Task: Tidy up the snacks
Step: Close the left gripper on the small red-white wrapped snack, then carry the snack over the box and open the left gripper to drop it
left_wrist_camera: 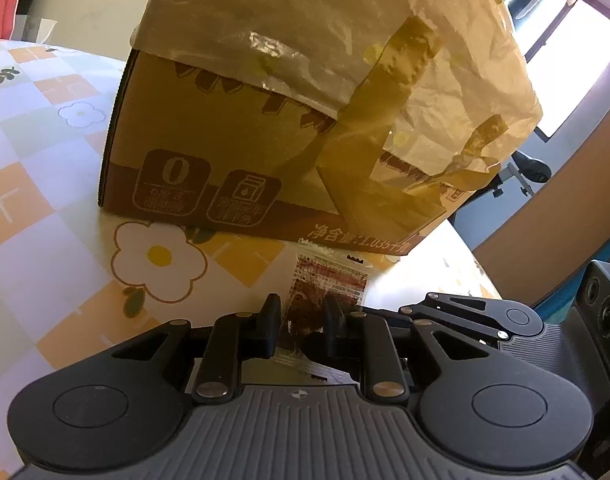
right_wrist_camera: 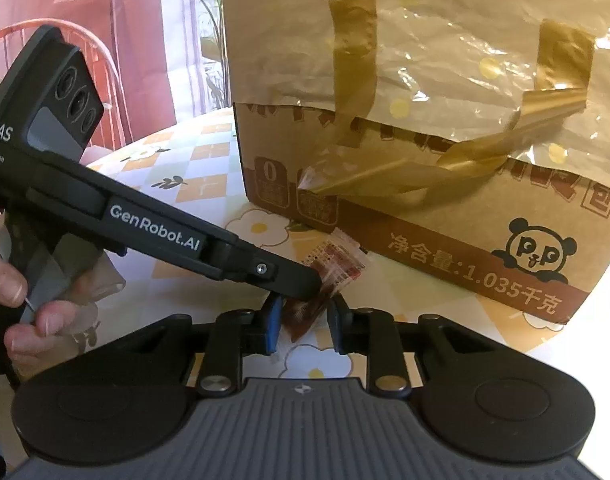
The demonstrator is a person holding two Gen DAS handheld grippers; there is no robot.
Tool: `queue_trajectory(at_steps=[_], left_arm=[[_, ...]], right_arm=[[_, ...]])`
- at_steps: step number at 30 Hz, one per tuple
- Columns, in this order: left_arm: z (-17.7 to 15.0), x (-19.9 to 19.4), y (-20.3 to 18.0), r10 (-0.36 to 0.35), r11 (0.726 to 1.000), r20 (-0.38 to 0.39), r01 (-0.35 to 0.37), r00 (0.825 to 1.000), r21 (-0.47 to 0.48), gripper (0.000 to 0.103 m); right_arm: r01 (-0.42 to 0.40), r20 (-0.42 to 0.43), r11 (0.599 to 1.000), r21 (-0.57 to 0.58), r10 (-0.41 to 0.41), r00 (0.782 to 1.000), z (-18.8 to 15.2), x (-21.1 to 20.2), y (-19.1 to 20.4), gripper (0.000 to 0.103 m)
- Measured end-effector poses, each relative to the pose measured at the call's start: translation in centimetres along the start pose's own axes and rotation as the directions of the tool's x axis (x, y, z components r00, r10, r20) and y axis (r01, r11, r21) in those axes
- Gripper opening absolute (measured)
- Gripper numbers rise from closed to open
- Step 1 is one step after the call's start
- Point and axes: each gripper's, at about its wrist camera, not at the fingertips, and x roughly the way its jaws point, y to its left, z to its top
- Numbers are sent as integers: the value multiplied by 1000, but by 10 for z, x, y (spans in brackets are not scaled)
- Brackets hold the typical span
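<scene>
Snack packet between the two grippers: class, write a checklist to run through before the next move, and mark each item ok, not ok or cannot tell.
1. Left gripper closed on the snack packet: ok, fingers pinch its near end.
2. Right gripper closed on the same packet: ok, pads meet its lower part.
3. Packet intact: cannot tell, the grippers cover part of it.
4. Cardboard box open to take snacks: not ok, plastic sheet is taped over its top.
5. Grippers clear of each other: not ok, the left one crosses just over the right fingers.
6. Packet clear of the box: ok, it sits in front.
</scene>
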Motion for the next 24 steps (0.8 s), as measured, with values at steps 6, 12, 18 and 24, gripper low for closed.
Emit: queue_trajectory(at_steps=[6,12,18,24], left_arm=[[8,-19,-11,1,1000,46,-2,999,20,22],[16,-49,-27,17,998,96,-22,995,54,22],[15,-84,-53,22,996,152,-35,988,83,22],[25,-122,-86,20,990,233,-51,972,131,22]], right_arm=[[-14,37,1000,-6,14,999,10,-15,5,19],[-27,95,999,-38,30,995,25,-39,19,18],[-26,149,997,-78,37,988,33,-67,35,18],[-18,234,993,-115,45,971,47,-104,49,18]])
